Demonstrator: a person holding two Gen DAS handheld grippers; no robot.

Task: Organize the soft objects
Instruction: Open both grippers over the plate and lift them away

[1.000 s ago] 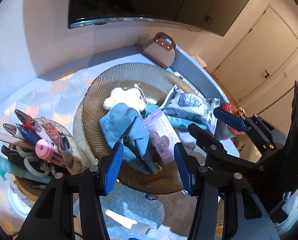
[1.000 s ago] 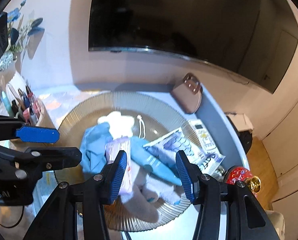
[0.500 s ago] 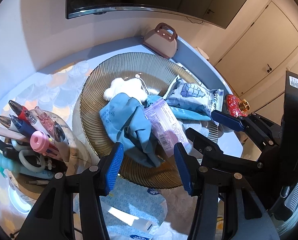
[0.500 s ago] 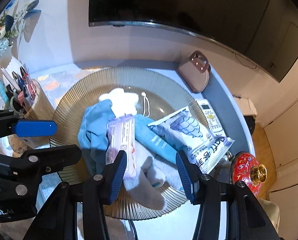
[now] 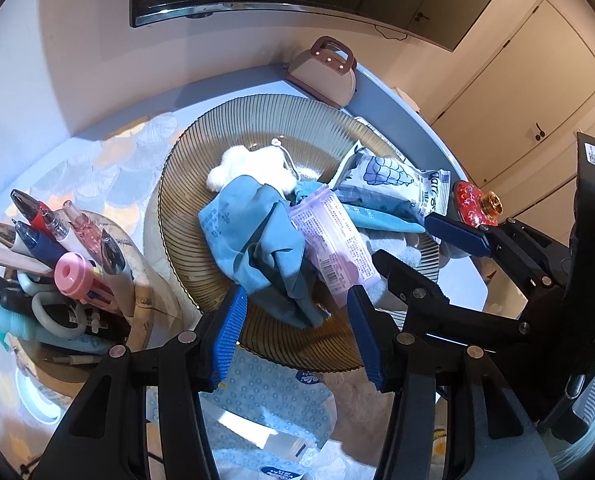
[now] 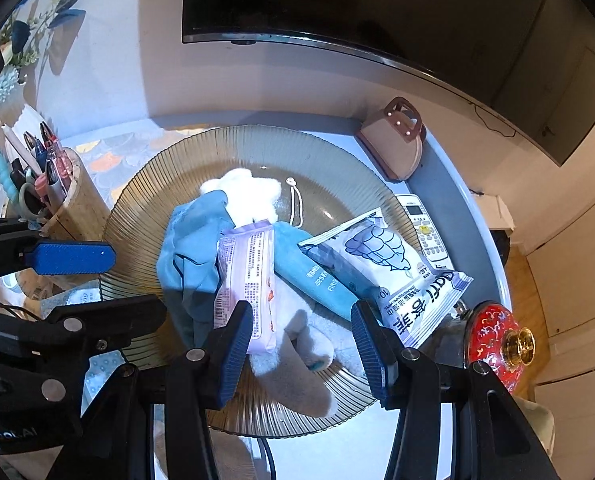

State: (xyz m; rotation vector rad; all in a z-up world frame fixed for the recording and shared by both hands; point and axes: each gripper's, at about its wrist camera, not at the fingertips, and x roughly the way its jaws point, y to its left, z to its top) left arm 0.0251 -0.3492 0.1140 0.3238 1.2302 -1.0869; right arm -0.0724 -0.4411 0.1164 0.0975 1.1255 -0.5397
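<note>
Both grippers hover with fingers spread, holding nothing. The pink wipes pack point(image 6: 249, 276) lies on the ribbed plate point(image 6: 321, 148), long axis pointing away; right gripper point(image 6: 301, 344) looks nearer than left gripper point(image 5: 297, 332).

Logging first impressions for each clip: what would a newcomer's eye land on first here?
Most likely the heap on the ribbed glass plate at centre: a crumpled blue cloth, a lilac packet across it and a white plush behind. Next, the red lid with a gold knob at the right edge, and the pen holder on the left.
</note>
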